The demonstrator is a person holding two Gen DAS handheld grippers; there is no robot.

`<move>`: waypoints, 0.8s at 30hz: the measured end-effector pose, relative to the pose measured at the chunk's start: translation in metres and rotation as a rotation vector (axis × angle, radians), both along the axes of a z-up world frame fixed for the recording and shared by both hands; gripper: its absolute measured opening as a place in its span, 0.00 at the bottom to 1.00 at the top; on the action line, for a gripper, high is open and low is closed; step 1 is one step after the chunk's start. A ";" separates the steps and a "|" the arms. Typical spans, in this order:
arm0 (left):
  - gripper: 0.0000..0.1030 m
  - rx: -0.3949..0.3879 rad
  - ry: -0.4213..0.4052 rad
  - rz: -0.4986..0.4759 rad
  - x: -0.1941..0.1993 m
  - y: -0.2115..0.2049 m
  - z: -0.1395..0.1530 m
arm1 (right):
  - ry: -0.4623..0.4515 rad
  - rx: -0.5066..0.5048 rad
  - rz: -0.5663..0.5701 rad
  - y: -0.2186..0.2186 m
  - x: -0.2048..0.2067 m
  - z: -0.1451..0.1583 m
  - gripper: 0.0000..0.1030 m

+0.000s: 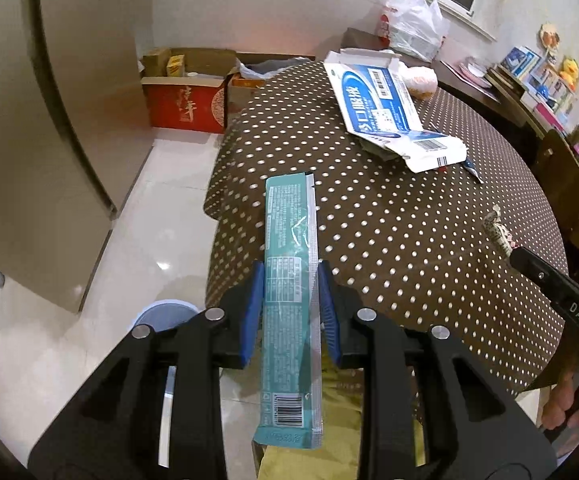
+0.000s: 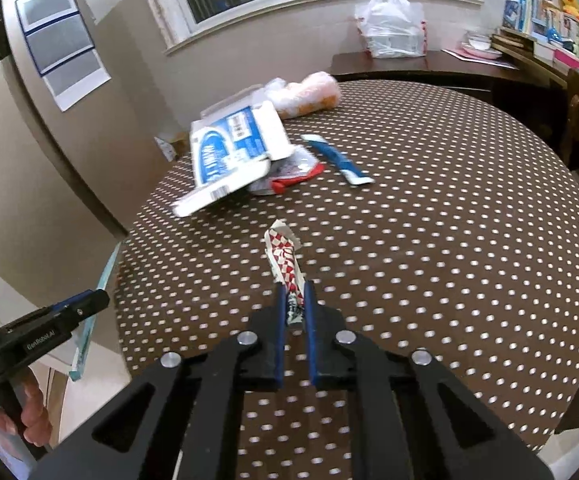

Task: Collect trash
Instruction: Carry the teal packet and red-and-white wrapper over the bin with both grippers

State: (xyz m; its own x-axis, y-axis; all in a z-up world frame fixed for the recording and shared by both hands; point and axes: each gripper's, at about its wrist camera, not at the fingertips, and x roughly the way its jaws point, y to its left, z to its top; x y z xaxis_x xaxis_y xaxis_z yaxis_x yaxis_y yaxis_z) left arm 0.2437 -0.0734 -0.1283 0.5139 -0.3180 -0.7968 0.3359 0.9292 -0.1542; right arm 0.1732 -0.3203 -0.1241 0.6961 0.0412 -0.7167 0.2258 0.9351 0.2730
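Polka-dot tablecloth [image 2: 429,220]; left tongs [image 1: 290,280] pinching flat teal wrapper [image 1: 291,280], right tongs [image 2: 294,296] crumpled checkered wrapper [image 2: 287,260].

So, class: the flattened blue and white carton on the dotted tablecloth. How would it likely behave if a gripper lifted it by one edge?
The blue and white carton looks like thin, opened card, so probably light. Its loose flaps may sag or swing. It rests on a red-edged wrapper, which might shift when the carton lifts.

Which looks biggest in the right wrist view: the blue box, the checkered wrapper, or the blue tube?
1. Blue box, clearly largest.
2. Checkered wrapper, held in the right gripper.
3. Blue tube.
The last two look similar; the wrapper sits nearer the camera, so that order is unsure.
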 end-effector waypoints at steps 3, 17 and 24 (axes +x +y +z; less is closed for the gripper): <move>0.26 -0.006 -0.005 0.028 -0.004 0.014 0.003 | -0.006 -0.013 0.050 0.018 0.004 0.005 0.09; 0.26 0.031 0.007 0.196 -0.019 0.101 -0.002 | -0.013 -0.021 0.370 0.150 0.041 0.010 0.09; 0.26 0.042 0.057 0.277 -0.018 0.144 -0.020 | 0.024 -0.017 0.474 0.208 0.059 -0.003 0.09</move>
